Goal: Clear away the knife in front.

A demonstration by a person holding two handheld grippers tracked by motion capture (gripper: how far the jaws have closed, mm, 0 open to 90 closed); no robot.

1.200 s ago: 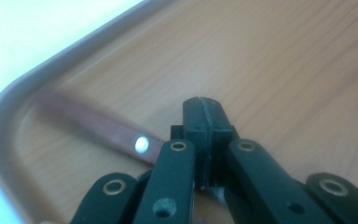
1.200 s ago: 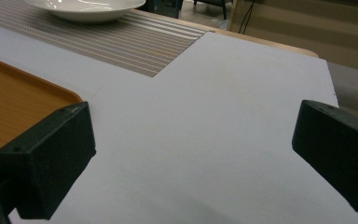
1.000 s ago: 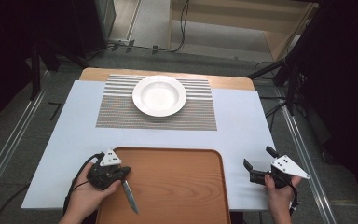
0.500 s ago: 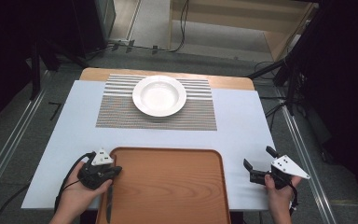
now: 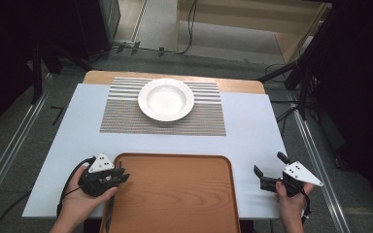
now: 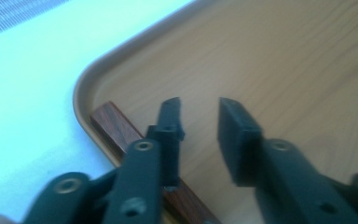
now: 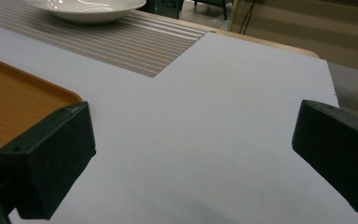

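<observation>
Presently, left hand-held gripper [image 6: 198, 116]: you are holding it released. Its jaws have just been opening, and nothing is sitting between the pads.
Task item: the wood-handled utensil [image 6: 116, 128] is lying flat in the tray [image 5: 175, 194], tight along the inner rim at the near left corner. It is passing under one jaw rather than between the two.
Working end: it is hiding below the jaws, so you cannot tell what kind of utensil it is.
Handling, judged: it is looking light and stiff. The polished wood is probably running a little slippery, and it is unlikely to be fragile.
Grip site, judged: you are best taking the handle mid-length, pads across its flat sides. The rim is crowding one side, so tilt in from the open tray floor.
Right hand-held gripper [image 5: 269, 163]: you are resting it wide open on the surface [image 5: 252, 131], gripping nothing, well apart from the tray.
Other items: the white plate [image 5: 166, 99] is sitting on the striped mat [image 5: 126, 116] at the far side.
</observation>
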